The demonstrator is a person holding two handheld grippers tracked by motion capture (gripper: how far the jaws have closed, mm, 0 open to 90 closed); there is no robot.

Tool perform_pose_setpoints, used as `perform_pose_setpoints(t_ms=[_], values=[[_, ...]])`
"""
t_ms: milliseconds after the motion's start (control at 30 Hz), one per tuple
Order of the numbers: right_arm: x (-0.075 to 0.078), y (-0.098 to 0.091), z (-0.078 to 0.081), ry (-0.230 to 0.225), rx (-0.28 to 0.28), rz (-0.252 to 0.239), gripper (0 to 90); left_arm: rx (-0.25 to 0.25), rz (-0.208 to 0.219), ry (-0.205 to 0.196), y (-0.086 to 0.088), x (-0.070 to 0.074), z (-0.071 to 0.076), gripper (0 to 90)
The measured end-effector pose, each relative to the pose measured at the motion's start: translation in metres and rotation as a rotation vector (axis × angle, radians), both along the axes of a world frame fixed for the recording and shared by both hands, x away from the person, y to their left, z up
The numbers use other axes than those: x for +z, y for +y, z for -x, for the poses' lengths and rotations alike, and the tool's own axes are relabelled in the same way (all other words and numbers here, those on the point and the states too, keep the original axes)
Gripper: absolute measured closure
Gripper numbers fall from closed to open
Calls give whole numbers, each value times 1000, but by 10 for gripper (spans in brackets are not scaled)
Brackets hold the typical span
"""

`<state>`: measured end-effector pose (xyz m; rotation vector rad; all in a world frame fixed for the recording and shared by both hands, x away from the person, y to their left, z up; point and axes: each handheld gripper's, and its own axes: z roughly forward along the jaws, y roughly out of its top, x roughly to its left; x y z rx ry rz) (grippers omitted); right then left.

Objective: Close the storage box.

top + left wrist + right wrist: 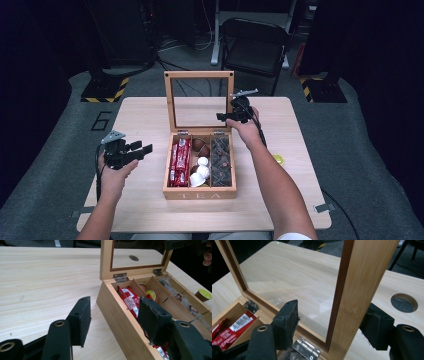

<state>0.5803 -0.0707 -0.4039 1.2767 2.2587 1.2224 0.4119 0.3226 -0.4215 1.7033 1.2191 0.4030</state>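
Right gripper (226,116) is straddling the right-hand rail of the upright glass lid (199,101) of the wooden tea box (200,192), its jaws standing on either side of the frame; from the right gripper view the pads look apart from the wood, so no firm grip is showing. Left gripper (142,148) is hovering half open and empty just beside the box's left wall, over the table (145,120). The box is sitting mid-table, lid raised on its hinges (305,347), red packets (180,161) and capsules (201,167) inside. Judged step: swinging the lid. For a clean swing, the pads should be closing squarely on the rail, following the hinge arc, while the left jaws are bracing the box wall against sliding.
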Motion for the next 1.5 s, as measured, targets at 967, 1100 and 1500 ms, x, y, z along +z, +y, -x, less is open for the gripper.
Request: perform_pose_setpoints(t_ms=[967,1100,1500], values=[[1,-5,-2,12,8,-18,476,11,-2,5,4,-2,1,443],[2,-6,-1,15,11,-14,488,10,-2,4,4,-2,1,443],[4,-11,3,3,22,10,547,9,-5,6,3,-2,0,443]])
